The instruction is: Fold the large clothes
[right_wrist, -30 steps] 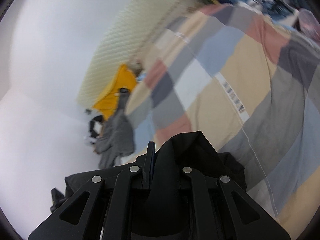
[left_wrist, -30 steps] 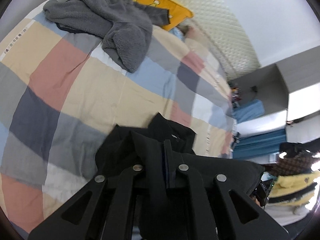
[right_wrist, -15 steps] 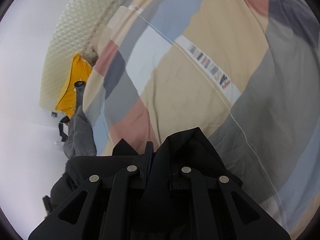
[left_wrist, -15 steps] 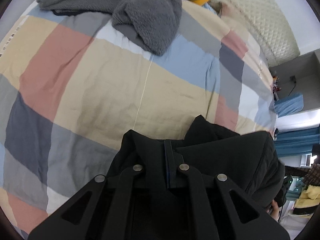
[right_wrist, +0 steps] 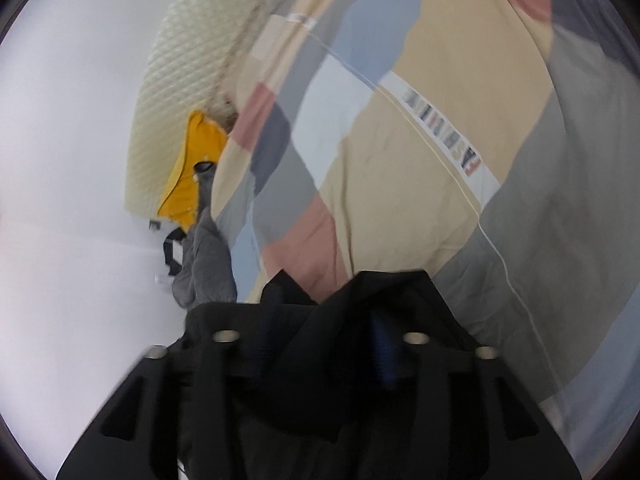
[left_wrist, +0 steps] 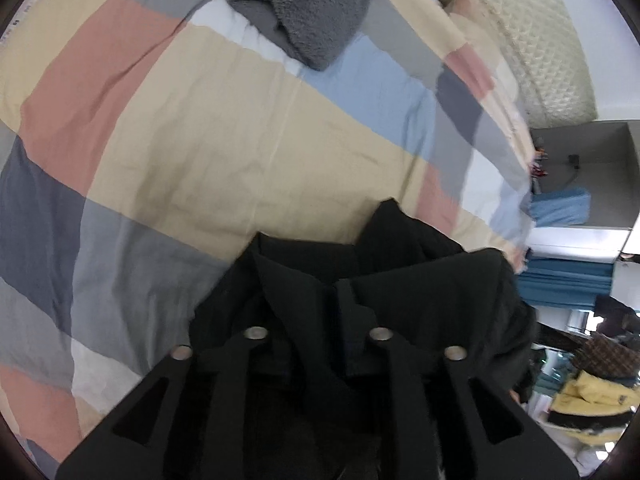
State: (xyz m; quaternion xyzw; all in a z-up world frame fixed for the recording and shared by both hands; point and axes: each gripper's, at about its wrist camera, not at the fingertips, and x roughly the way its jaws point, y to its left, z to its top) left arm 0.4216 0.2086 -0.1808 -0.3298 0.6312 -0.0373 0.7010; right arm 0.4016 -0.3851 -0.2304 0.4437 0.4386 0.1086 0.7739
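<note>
Black garment (left_wrist: 420, 280) hangs over the checked bed cover (left_wrist: 200, 140), bunched in my left claw (left_wrist: 316, 316), which is clenched on it. Right view: my right claw (right_wrist: 320, 332) grips it too, fingers parting; blurred, so it may slip.

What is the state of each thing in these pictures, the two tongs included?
left tongs: shut on the black garment.
right tongs: shut on the black garment.
black garment: bunched, gripped by both tongs, not yet folded.
grey fleece: crumpled heap on the duvet, unfolded.
checked duvet: spread over the bed, lightly wrinkled.
yellow cloth: lying at the headboard end, partly hidden.
</note>
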